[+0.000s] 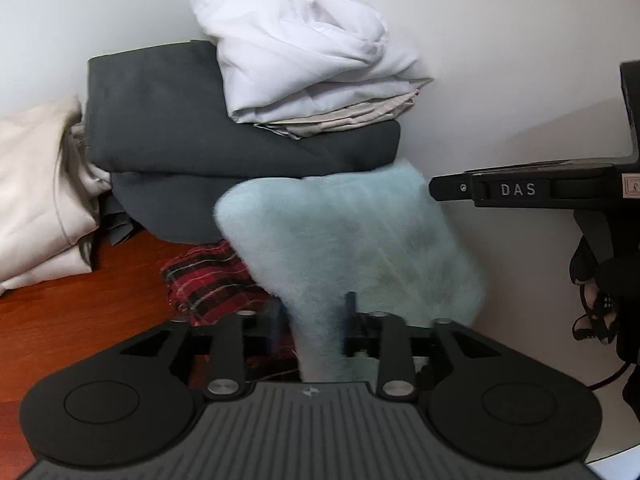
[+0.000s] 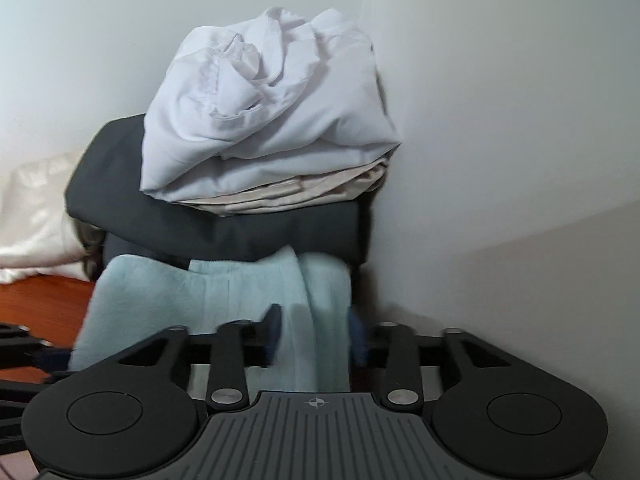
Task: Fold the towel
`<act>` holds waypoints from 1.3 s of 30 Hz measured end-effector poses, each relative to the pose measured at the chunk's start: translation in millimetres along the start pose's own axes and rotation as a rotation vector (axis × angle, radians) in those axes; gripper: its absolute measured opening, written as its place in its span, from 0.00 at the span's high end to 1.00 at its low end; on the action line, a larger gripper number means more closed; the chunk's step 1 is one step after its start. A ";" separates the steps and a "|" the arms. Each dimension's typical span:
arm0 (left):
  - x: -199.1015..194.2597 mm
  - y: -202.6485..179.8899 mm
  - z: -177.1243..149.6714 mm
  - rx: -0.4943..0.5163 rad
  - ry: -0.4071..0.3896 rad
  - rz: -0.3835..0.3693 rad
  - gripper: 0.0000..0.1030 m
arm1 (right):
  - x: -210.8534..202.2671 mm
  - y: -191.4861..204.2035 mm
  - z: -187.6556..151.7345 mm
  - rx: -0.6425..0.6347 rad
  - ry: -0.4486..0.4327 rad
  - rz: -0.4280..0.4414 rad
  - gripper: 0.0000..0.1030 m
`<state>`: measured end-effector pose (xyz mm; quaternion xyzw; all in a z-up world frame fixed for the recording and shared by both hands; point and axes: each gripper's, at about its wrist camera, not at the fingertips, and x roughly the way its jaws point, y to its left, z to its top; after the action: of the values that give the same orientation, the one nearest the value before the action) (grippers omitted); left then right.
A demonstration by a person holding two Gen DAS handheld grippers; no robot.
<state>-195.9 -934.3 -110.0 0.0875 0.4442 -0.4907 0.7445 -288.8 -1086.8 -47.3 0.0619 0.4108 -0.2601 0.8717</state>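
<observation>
towel (image 1: 352, 240), pale blue and fluffy, hangs lifted off the reddish worktop (image 1: 60, 320) in front of a pile of folded laundry: a dark grey blanket (image 1: 160, 120) at the bottom and a white sheet (image 1: 304, 40) on top, with a red plaid cloth (image 1: 212, 284) lying below the towel. it is blurred, so it seems to be moving. the left gripper (image 1: 312, 328) has its fingers pinching a bunched part of the towel, and the right gripper (image 2: 316, 336) likewise has its fingers closed on a hanging fold of it. whether the cloth is already doubled i cannot tell. my judgement is that the step in hand is carrying the towel held at two points; the next move calls for even tension and keeping the edges level so they meet squarely.
</observation>
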 end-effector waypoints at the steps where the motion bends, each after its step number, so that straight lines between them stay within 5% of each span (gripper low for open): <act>1: -3.1 2.0 -0.4 -0.006 -0.004 0.000 0.54 | -0.9 -0.3 0.3 -0.005 -0.005 -0.006 0.54; 10: -38.4 17.3 -2.5 -0.052 -0.043 0.009 0.42 | -22.5 4.4 0.3 0.005 -0.028 0.024 0.52; 14: -56.6 22.1 -5.0 -0.068 -0.055 0.017 0.34 | -34.6 8.7 -1.8 0.022 -0.034 0.048 0.41; 21: -104.0 24.2 -16.6 -0.022 -0.195 0.096 0.11 | -58.1 26.5 -7.4 0.033 -0.052 0.068 0.34; 25: -135.2 25.8 -22.5 0.029 -0.295 0.147 0.02 | -72.3 40.7 -11.3 0.031 -0.065 0.070 0.20; 32: -188.6 35.6 -36.8 0.086 -0.425 0.237 0.01 | -93.3 74.7 -16.3 0.030 -0.085 0.088 0.01; 39: -240.5 67.6 -50.1 0.044 -0.484 0.296 0.00 | -107.9 125.6 -16.0 0.006 -0.096 0.114 0.00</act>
<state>-199.8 -714.9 19.6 0.0477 0.2252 -0.3927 0.8904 -293.4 -930.6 9.7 0.0754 0.3637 -0.2141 0.9035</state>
